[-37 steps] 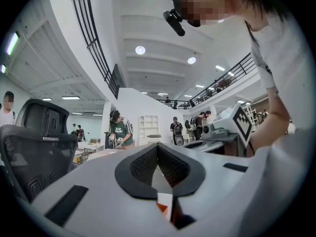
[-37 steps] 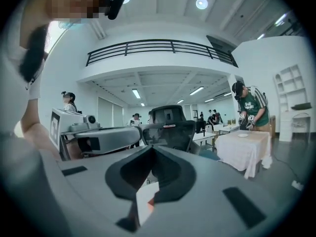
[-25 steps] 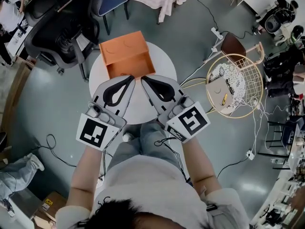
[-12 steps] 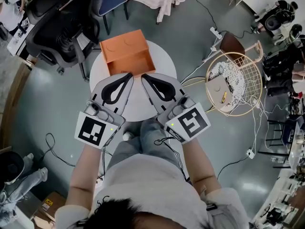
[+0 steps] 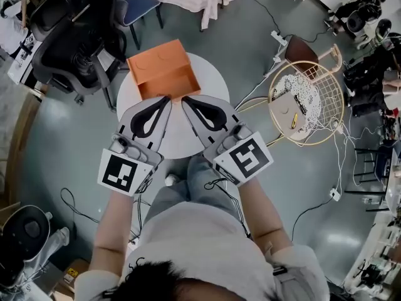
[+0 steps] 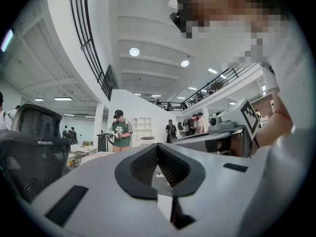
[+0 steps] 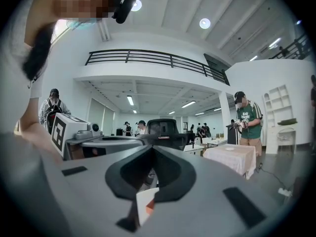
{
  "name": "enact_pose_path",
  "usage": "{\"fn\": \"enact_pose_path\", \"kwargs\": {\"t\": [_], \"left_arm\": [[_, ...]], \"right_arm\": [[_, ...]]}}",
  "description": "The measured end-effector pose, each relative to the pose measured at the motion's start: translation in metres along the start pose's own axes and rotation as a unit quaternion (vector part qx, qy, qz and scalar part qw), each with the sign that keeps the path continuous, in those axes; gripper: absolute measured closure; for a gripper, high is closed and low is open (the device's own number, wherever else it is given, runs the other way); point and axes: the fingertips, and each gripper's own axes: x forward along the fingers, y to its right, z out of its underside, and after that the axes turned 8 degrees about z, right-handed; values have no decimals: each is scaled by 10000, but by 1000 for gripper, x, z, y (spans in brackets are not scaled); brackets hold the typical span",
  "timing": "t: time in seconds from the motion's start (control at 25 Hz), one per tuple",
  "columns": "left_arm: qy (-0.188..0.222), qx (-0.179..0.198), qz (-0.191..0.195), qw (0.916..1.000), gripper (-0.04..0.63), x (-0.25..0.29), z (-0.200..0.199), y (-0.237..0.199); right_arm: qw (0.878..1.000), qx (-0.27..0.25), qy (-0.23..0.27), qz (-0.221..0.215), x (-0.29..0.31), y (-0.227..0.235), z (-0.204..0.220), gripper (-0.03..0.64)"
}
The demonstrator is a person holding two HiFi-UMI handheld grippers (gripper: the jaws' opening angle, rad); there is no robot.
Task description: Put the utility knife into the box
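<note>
Seen from the head: left gripper (image 5: 168, 99) and right gripper (image 5: 185, 100) side by side over the near half of a round white table (image 5: 216, 83), tips close together and pointing toward the box (image 5: 164, 74).

Left claw pressed together, tips touching, nothing pinched; same reading in the left gripper view (image 6: 158, 144), with only the oval gap behind the pads open.

Right claw likewise pressed together and holding nothing; in the right gripper view (image 7: 152, 147), a sliver of white table and orange box seen through the gap below the pads.

Box orange, open, at the table's far left edge, just beyond the gripper tips, not touched by either.

Knife not surely made out. Small yellow thing (image 5: 293, 121) and a dark slim thing (image 5: 301, 110) lying on the seat of a wire chair (image 5: 338, 93) to the right of the table, well apart from box and grippers; cannot tell which, if either, is the knife.

Black office chair (image 5: 69, 36) beyond the table at the left.
</note>
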Motion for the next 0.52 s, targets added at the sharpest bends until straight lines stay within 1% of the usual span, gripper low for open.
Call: {"fn": "enact_pose_path", "kwargs": {"t": [0.2, 0.52], "left_arm": [[24, 0, 16, 10000, 586, 2, -6, 4], [48, -26, 33, 10000, 586, 6, 0, 6]], "right_arm": [[10000, -5, -2, 10, -5, -1, -5, 611], [10000, -38, -24, 42, -8, 1, -1, 611]]}}
